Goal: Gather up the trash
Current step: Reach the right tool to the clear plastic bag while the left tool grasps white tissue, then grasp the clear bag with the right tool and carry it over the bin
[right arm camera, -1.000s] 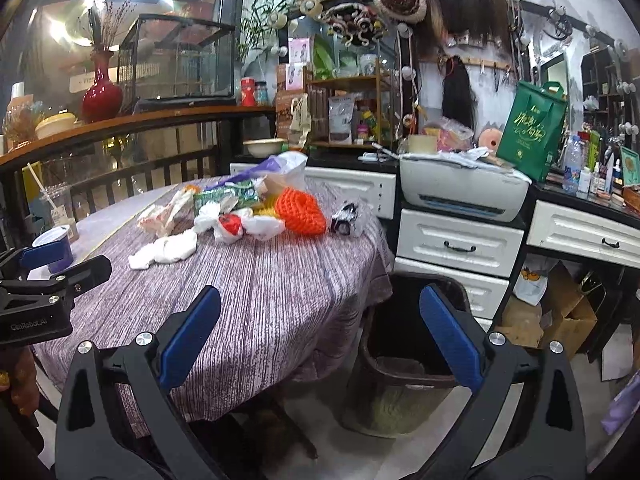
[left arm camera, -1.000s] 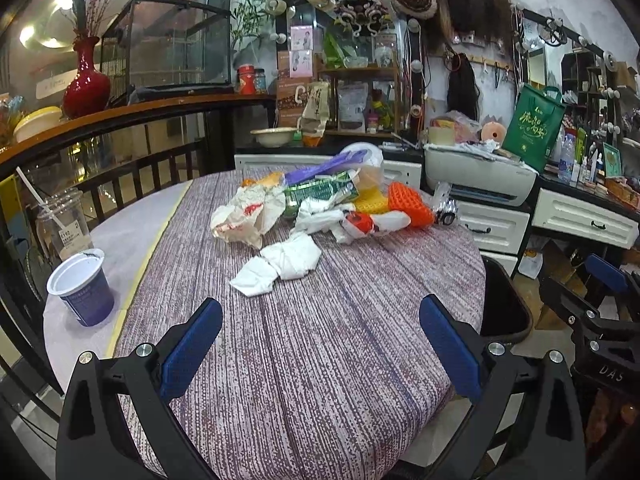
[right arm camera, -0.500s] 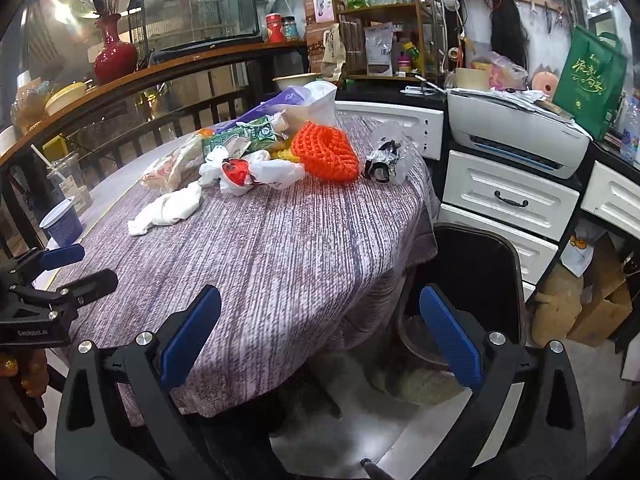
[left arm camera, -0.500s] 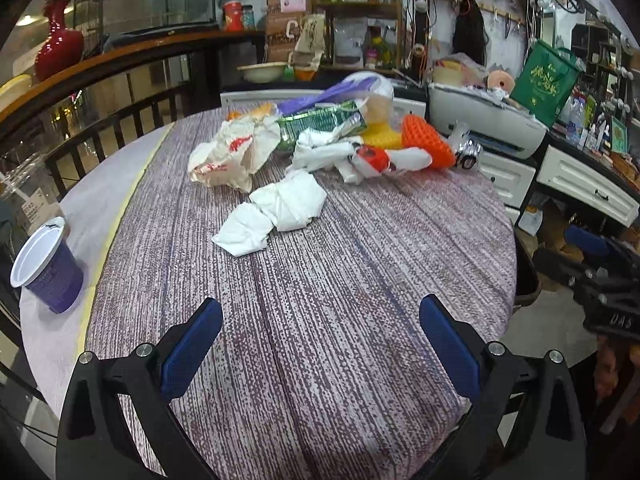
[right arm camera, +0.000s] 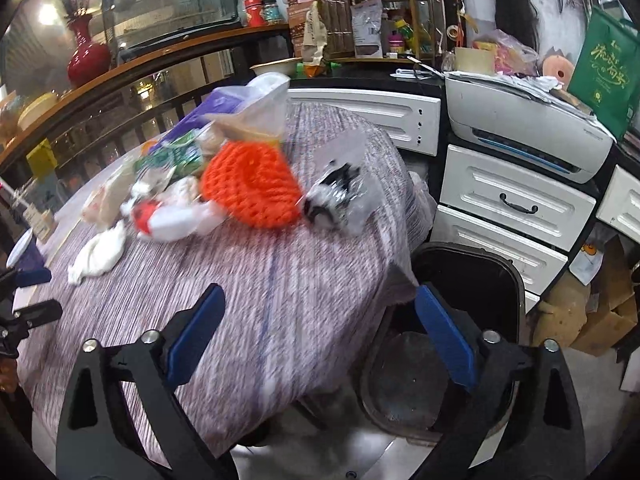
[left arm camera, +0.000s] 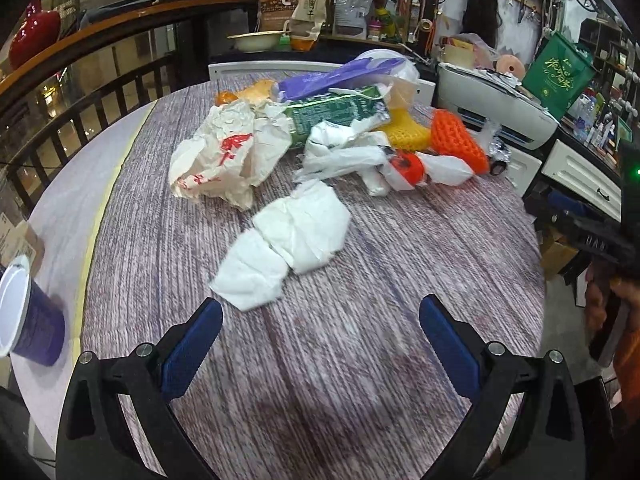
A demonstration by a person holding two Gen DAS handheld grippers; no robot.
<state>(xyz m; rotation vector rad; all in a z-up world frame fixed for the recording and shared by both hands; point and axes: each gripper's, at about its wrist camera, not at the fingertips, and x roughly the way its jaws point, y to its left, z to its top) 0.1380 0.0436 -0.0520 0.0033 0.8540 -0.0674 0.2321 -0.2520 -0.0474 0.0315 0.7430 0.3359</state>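
Note:
Trash lies heaped on a round table with a striped purple cloth (left arm camera: 360, 340): white crumpled tissues (left arm camera: 288, 244), a paper wrapper with red print (left arm camera: 224, 152), a green carton (left arm camera: 336, 114), an orange foam net (left arm camera: 456, 140) (right arm camera: 252, 184) and a clear bag with black-and-white contents (right arm camera: 336, 196). My left gripper (left arm camera: 320, 320) is open just short of the tissues, nothing between its fingers. My right gripper (right arm camera: 316, 312) hovers over the table's right edge and a black bin (right arm camera: 468, 280); its jaws are wide and closing slightly, with nothing between them.
A purple paper cup (left arm camera: 28, 316) stands at the table's left edge. White drawers (right arm camera: 512, 204) and a printer (right arm camera: 520, 128) sit right of the table, behind the bin. A dark railing (left arm camera: 100, 92) curves behind the table. Cardboard boxes (right arm camera: 592, 316) lie on the floor.
Both grippers moved forward and tilted down toward the table. The trash pile looms larger in both views. The bin now sits between the right gripper's fingers in view.

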